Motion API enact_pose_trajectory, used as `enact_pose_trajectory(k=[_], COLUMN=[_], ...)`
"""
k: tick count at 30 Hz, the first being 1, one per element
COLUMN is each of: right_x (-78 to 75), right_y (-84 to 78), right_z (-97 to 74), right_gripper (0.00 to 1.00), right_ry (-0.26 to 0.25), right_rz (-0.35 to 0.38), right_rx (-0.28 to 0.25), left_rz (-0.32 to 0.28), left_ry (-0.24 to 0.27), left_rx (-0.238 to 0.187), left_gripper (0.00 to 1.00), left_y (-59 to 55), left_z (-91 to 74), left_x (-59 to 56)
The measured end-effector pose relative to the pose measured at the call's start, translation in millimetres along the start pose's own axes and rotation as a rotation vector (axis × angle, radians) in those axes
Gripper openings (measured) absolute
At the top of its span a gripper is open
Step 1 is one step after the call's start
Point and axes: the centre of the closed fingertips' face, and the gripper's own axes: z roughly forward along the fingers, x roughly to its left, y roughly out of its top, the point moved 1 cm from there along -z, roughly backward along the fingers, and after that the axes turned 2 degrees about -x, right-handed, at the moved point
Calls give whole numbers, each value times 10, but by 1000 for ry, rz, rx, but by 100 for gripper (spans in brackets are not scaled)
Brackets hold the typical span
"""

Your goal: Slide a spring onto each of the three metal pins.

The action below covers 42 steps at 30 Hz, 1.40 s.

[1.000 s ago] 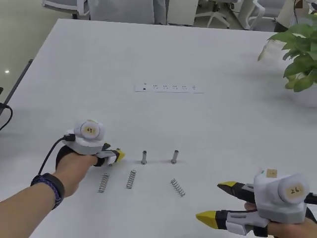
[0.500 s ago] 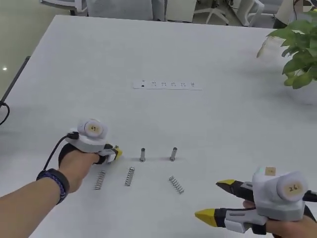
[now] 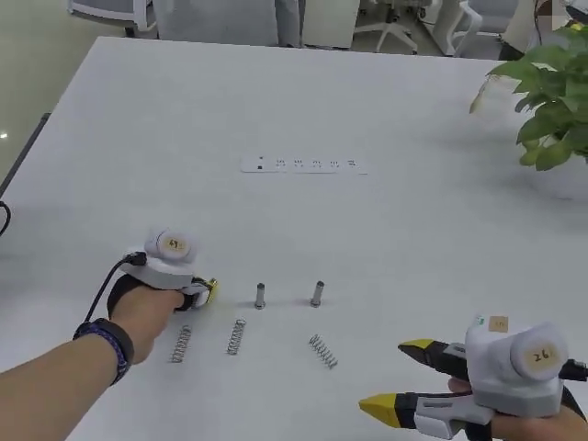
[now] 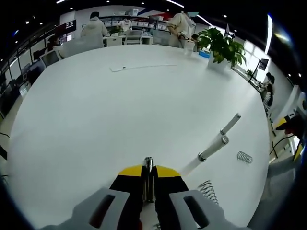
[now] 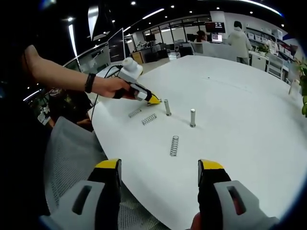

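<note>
Two metal pins stand upright on the white table, one (image 3: 260, 296) left of the other (image 3: 317, 294). Three springs lie flat in front of them: left (image 3: 181, 343), middle (image 3: 236, 336), right (image 3: 322, 351). My left gripper (image 3: 208, 291) sits just left of the pins, low over the table. In the left gripper view it (image 4: 148, 173) is shut on a third metal pin (image 4: 148, 184), with the standing pins (image 4: 212, 148) to its right. My right gripper (image 3: 395, 377) hovers open and holds nothing at the near right; in its own view it (image 5: 159, 165) faces the nearest spring (image 5: 174, 145).
A white power strip (image 3: 303, 165) lies flat in the middle of the table (image 3: 413, 230). A green plant (image 3: 551, 110) stands at the far right edge. Office chairs sit beyond the far edge. A cable runs from my left gripper off the table's left side.
The head camera has shifted a little. My left gripper has edged slightly left of the pins, still shut on its pin. The right gripper stays open in place.
</note>
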Motion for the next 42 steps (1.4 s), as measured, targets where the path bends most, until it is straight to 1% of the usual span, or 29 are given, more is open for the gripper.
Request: enact_pose_trajectory(k=[1,3,7,15,22,25,33,42], right_x=[-1,-2,-6,-16,7,9,26,76], right_y=[1,15,41,48,14,22,37,4], right_z=[0,-1,-2,-3,2,3,19,49], right_gripper=[63,63,63,63,63,63,64,64], right_ry=[-1,-3,-3,-8,-5,-4,-1,8], right_rz=[0,2,-2,-2,-14,-15,-21,-23], right_rx=[0,-4,-8,-13,0,-4,-10,-5], left_rz=[-16,-30,-40,-42,-38,-30,-36,-31], left_ry=[1,4,1,6,10,13,22,25], left_rx=[3,4,6,-24,-36,-40,-55,-61], left_gripper=[0,0,0,0,0,0,0,0], left_y=[-1,0,-14,67,68,79,96,83], left_z=[-3,2,-13,-71,-113,-132,-171,-223], left_x=[4,12,-7,-15,9,14,41,49])
